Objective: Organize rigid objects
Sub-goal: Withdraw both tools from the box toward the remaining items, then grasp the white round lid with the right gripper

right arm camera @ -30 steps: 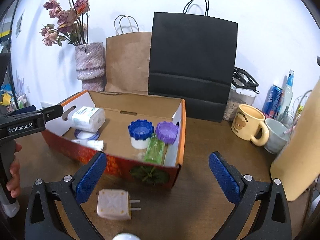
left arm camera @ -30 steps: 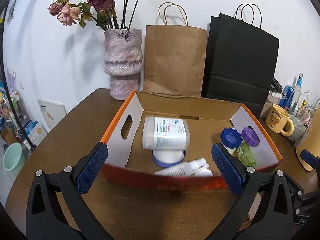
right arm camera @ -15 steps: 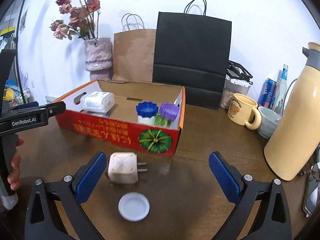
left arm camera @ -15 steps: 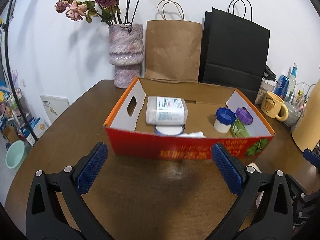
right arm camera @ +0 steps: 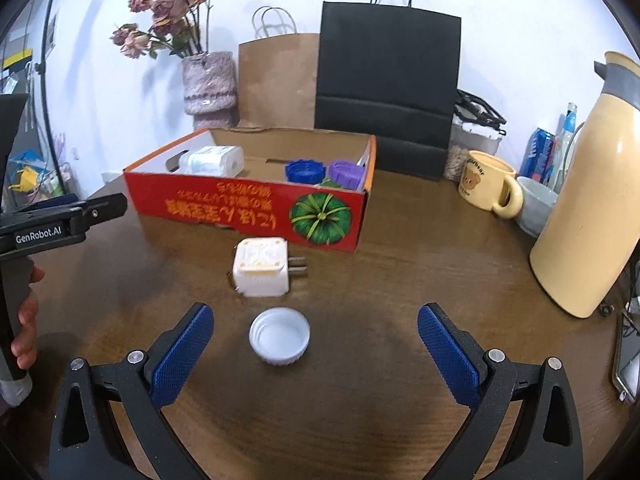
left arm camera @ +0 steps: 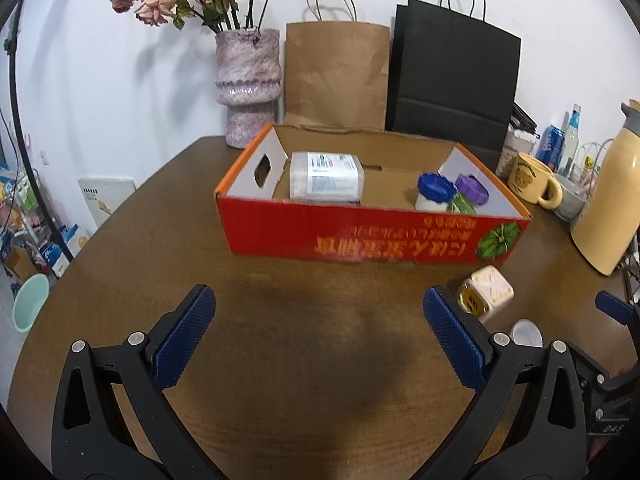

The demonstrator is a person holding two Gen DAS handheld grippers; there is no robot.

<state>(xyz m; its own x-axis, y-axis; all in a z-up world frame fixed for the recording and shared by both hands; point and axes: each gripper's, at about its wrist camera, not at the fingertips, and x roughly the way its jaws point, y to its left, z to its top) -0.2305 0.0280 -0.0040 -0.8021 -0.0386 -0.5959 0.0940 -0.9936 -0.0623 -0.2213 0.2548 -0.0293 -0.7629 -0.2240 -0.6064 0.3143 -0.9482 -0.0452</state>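
Already the red cardboard box [right arm camera: 256, 208] on the brown wooden table [right arm camera: 400, 280] holds 1 clear plastic container with a printed white label [left arm camera: 326, 176], lying on its side, plus 1 blue-capped white jar [left arm camera: 434, 196] and 1 purple-capped green bottle [left arm camera: 470, 196] close together at the other end. Outside remain 2 things, so I judge the sorting is mostly done: a white square plug adapter [right arm camera: 262, 268] just in front of the box, and a white round plastic cap [right arm camera: 280, 336] lying open side up, near the adapter. The right gripper [right arm camera: 316, 354] hangs wide open just behind the cap, holding nothing. The left gripper [left arm camera: 318, 340] is also spread wide and empty over bare table. Its side reads "GenRobot.AI". The box carries yellow characters, upside down, which I cannot read, and a green pumpkin picture.
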